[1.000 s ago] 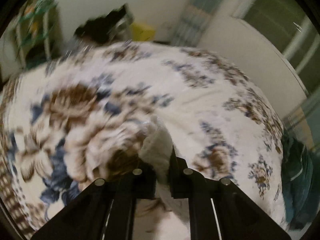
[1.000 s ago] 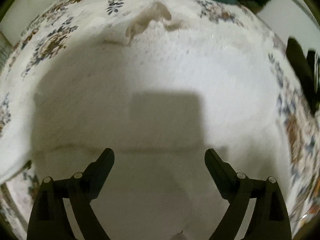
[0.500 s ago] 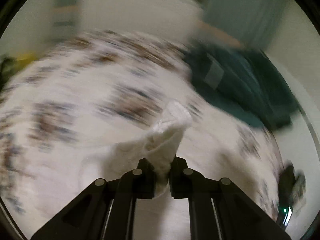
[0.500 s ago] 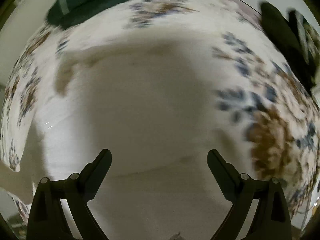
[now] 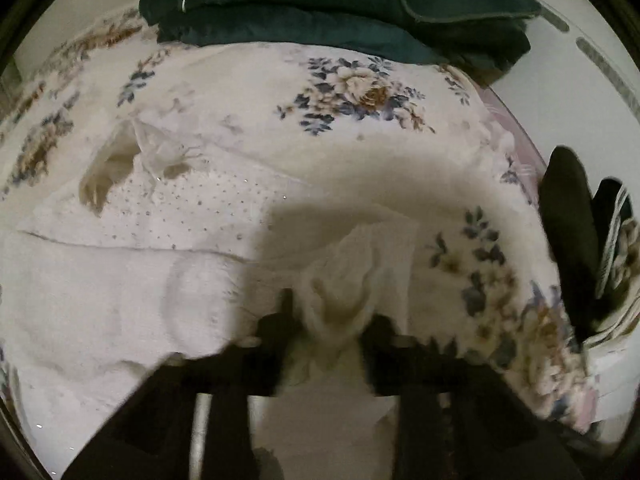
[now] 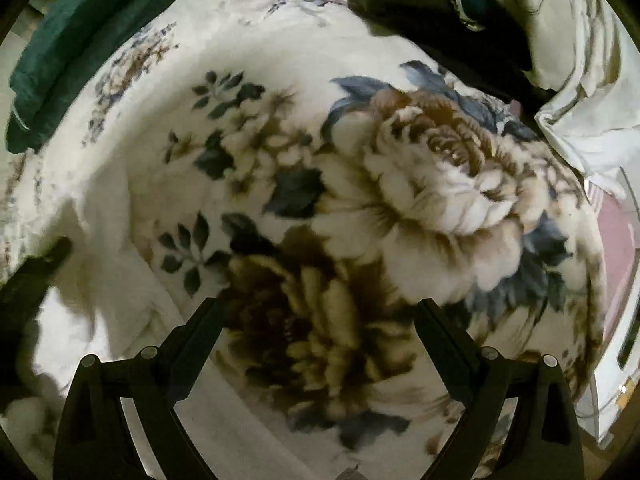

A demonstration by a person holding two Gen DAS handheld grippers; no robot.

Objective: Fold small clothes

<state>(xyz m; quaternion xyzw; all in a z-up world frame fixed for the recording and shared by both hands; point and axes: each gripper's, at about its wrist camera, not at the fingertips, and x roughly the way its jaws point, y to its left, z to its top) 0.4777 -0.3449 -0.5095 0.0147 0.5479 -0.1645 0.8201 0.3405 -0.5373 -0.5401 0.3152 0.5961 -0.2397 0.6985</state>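
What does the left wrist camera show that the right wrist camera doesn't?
Only the left wrist view shows the white garment spread flat, its corner bunched between the left gripper, whose jaws have just been opening. Only the right wrist view shows the right gripper open over a large brown flower print. Both show the floral blanket and the green bedding.

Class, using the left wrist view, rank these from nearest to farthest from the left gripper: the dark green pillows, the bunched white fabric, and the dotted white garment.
1. Bunched white fabric: between the fingers of the left gripper.
2. Dotted white garment: spread on the floral blanket, upper left.
3. Dark green pillows: stacked at the far top edge.
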